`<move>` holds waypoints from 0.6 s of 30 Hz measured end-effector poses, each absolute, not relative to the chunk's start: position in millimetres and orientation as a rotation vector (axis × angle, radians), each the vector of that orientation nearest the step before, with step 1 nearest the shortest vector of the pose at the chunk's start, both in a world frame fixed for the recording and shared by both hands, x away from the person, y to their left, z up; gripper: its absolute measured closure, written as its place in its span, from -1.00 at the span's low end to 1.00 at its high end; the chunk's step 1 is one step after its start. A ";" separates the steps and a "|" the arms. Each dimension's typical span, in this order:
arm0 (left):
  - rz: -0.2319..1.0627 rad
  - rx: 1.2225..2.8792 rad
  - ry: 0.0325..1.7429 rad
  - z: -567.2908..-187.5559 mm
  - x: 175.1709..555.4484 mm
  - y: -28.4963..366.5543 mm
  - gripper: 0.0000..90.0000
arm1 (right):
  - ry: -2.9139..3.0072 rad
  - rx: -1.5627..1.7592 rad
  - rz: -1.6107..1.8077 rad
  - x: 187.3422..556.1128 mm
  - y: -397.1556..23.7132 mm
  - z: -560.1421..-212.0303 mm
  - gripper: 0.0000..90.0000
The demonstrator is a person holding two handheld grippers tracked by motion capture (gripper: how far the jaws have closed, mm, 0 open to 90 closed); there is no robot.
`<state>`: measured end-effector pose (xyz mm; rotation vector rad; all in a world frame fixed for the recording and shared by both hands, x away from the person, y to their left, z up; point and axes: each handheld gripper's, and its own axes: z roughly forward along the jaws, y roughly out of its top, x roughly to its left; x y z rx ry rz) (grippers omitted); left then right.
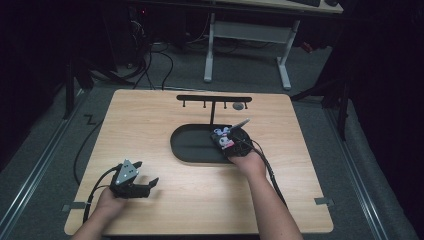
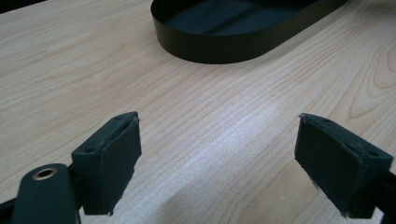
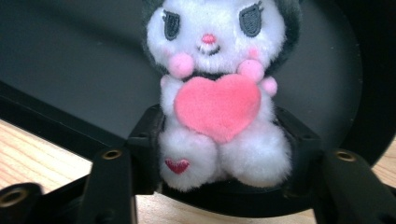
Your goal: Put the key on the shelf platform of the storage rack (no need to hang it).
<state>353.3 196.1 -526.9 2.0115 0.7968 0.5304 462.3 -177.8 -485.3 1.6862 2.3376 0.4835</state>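
Observation:
A white plush toy (image 3: pixel 205 28) with dark ears and a pink heart on its chest sits upright between the jaws of my right gripper (image 3: pixel 219 122). Both pads press against its lower sides. In the high view the right gripper (image 1: pixel 226 141) holds the plush toy (image 1: pixel 220 134) over the right end of the black oval tray (image 1: pixel 190 150). My left gripper (image 1: pixel 146 173) rests low over the table's front left, open, with bare wood between its jaws. In the left gripper view the left gripper (image 2: pixel 219 122) points toward the tray (image 2: pixel 210 46).
A black T-shaped stand (image 1: pixel 213 98) with small hooks rises behind the tray. The wooden table (image 1: pixel 150 120) has open surface left of the tray. Beyond it are a desk frame (image 1: pixel 250 45) and floor cables.

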 end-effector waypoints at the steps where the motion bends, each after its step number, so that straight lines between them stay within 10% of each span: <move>1: 0.531 2.011 0.797 -526.9 353.4 196.0 -0.66 | 2.340 1.688 0.489 462.4 -177.7 -484.6 -0.12; 18: 0.533 2.013 0.795 -527.0 353.0 195.7 -0.66 | 2.318 1.649 0.574 460.1 -178.8 -472.3 -0.43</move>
